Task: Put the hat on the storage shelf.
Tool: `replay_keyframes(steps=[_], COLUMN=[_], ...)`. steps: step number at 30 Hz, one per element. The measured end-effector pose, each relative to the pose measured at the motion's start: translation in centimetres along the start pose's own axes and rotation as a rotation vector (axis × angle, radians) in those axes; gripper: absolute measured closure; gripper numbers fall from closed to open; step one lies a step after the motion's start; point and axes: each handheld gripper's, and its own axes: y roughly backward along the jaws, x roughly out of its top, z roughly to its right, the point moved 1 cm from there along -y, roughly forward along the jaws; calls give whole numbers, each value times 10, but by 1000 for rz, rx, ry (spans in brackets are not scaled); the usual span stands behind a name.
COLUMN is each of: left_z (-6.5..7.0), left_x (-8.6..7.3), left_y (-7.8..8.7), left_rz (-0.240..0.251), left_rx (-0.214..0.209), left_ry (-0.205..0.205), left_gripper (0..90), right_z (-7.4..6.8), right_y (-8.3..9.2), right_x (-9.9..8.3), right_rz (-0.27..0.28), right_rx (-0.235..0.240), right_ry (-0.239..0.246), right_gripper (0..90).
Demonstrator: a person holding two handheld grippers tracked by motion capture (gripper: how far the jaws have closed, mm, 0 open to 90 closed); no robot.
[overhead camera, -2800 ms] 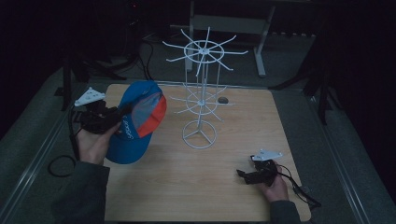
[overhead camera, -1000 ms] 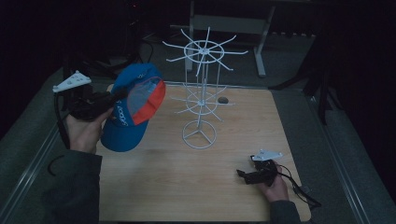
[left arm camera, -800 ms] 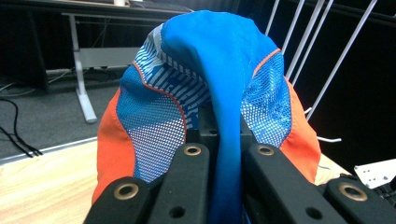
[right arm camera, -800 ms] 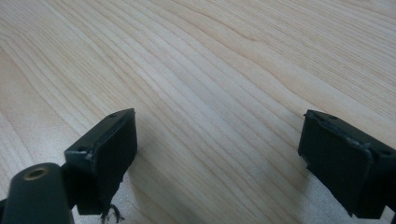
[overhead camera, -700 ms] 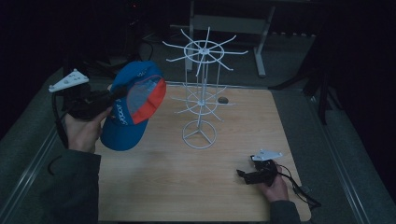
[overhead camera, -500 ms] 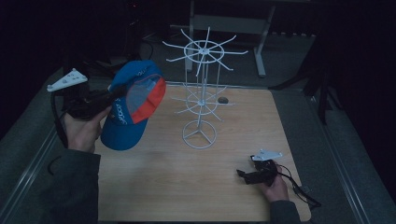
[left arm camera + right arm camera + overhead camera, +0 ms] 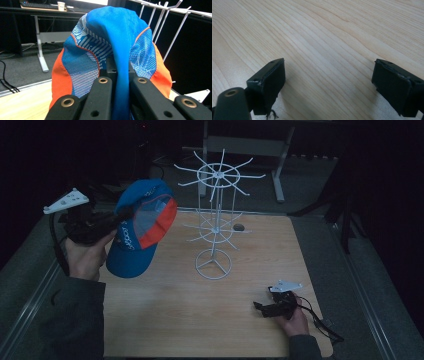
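Observation:
A blue cap [image 7: 137, 232] with orange side panels and white mesh hangs in the air over the table's left edge. My left gripper [image 7: 122, 212] is shut on a fold of its blue cloth. In the left gripper view the cap [image 7: 112, 50] rises between the two black jaws, which pinch the fold [image 7: 121, 85]. A white wire display stand [image 7: 215, 215] with hooked arms stands mid-table, just right of the cap. My right gripper [image 7: 260, 307] rests low on the table at the front right, and in its own view the right gripper [image 7: 328, 82] stands open over bare wood.
The wooden table [image 7: 240, 335] has metal rails along both sides. A small dark object [image 7: 239, 227] lies behind the stand's base. Desk legs [image 7: 277, 170] and cables sit on the dark floor beyond the far edge. A cable [image 7: 320, 320] trails from the right gripper.
The left hand has lifted the cap up off the table and a little left since the earliest frame; over the last second it barely shifted. The right gripper has stayed put.

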Motion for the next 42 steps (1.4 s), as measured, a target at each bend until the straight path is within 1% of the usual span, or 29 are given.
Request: replay_keyframes(steps=[8, 16, 29, 37, 42], left_z=[2, 6, 11, 11, 11], left_x=[5, 11, 20, 26, 31], left_y=[3, 6, 12, 13, 14], left_rz=[16, 27, 52, 64, 83], left_rx=[-10, -29, -45, -52, -71], left_ry=[1, 1, 32, 49, 75], left_gripper=[899, 899, 899, 899, 899], right_z=[0, 0, 0, 0, 0], right_y=[0, 0, 0, 0, 0], right_x=[0, 0, 0, 0, 0], right_rz=[0, 0, 0, 0, 0], right_rx=[0, 0, 0, 0, 0], right_ry=[0, 0, 0, 0, 0], right_gripper=[115, 115, 115, 115, 115])
